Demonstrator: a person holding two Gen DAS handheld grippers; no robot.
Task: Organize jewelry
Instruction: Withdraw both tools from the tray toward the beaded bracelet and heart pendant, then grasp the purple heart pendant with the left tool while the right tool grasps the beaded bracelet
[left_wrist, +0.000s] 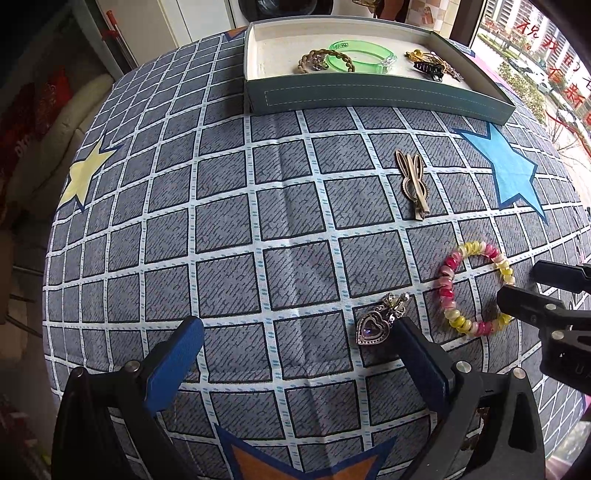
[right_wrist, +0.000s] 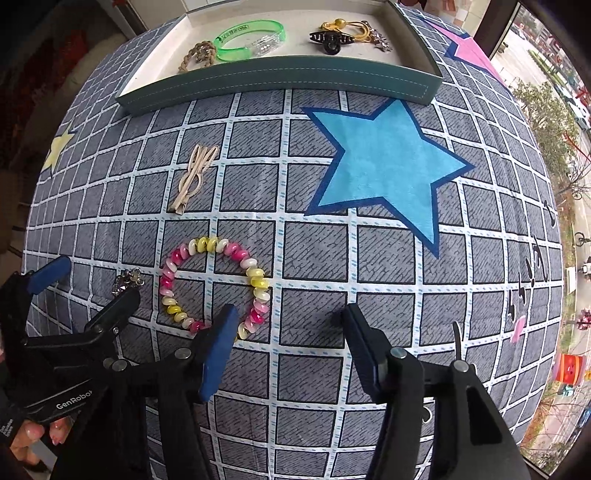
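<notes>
A pink, white and yellow spiral hair tie (left_wrist: 476, 288) (right_wrist: 216, 286) lies on the checked cloth. A silver heart pendant (left_wrist: 375, 325) (right_wrist: 127, 282) lies left of it, touching my left gripper's right finger. A beige rabbit hair clip (left_wrist: 413, 182) (right_wrist: 194, 177) lies farther back. My left gripper (left_wrist: 295, 343) (right_wrist: 88, 288) is open and empty. My right gripper (right_wrist: 290, 328) (left_wrist: 524, 284) is open and empty, its left finger over the hair tie's near edge.
A teal tray (left_wrist: 369, 98) (right_wrist: 280, 79) at the back holds a green bangle (left_wrist: 360, 55) (right_wrist: 251, 38), a braided band (left_wrist: 319, 61), a black claw clip (right_wrist: 332, 40) and gold pieces. A window is on the right.
</notes>
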